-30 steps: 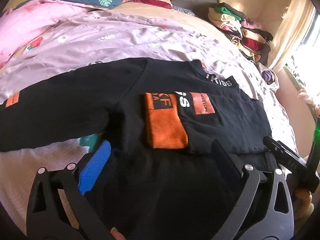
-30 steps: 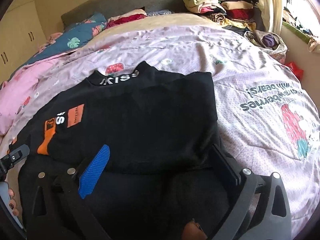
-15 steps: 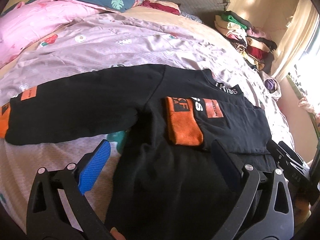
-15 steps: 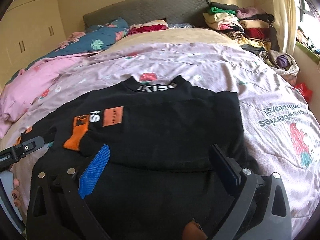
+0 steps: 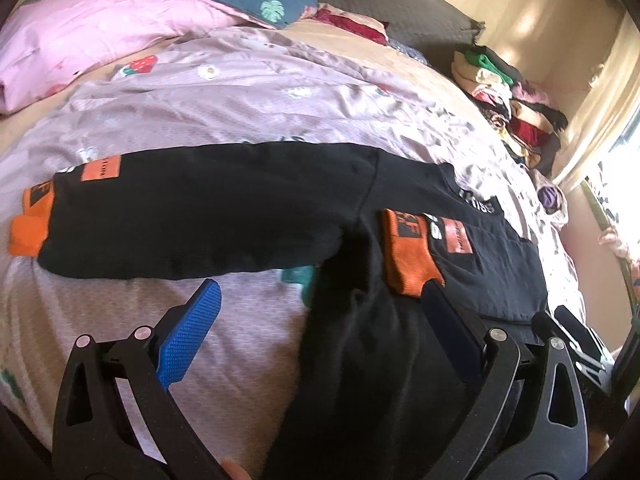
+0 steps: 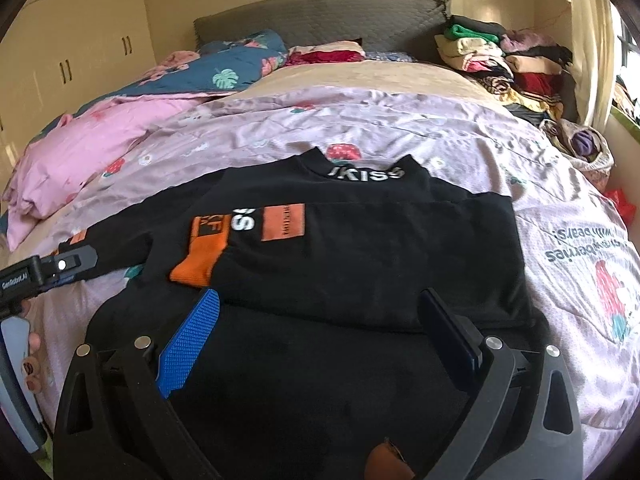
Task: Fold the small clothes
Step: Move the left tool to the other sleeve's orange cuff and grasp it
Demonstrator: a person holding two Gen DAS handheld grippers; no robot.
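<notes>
While black sweater [image 6: 360, 248] lies on bed [image 6: 400, 128], left tongs [image 5: 320, 320] and right tongs [image 6: 320, 320] hover over its hem, both apart, empty.

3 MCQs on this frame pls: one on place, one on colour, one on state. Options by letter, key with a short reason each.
1. Where does the folded sleeve's cuff lie?
A. on the sweatshirt's chest
B. on the pink pillow
C. hanging off the bed

2. What colour are the cuffs of the black sweatshirt?
A. green
B. orange
C. white

3. What state is the left claw in?
A. shut on a sleeve
B. shut on nothing
C. open, holding nothing

Key:
1 A: the cuff rests on the black front, beside the orange patch.
2 B: both the folded cuff and the cuff of the outstretched sleeve are orange.
3 C: its fingers stand wide apart above the bedspread and the sweatshirt, with nothing between them; the right claw is open too.
</notes>
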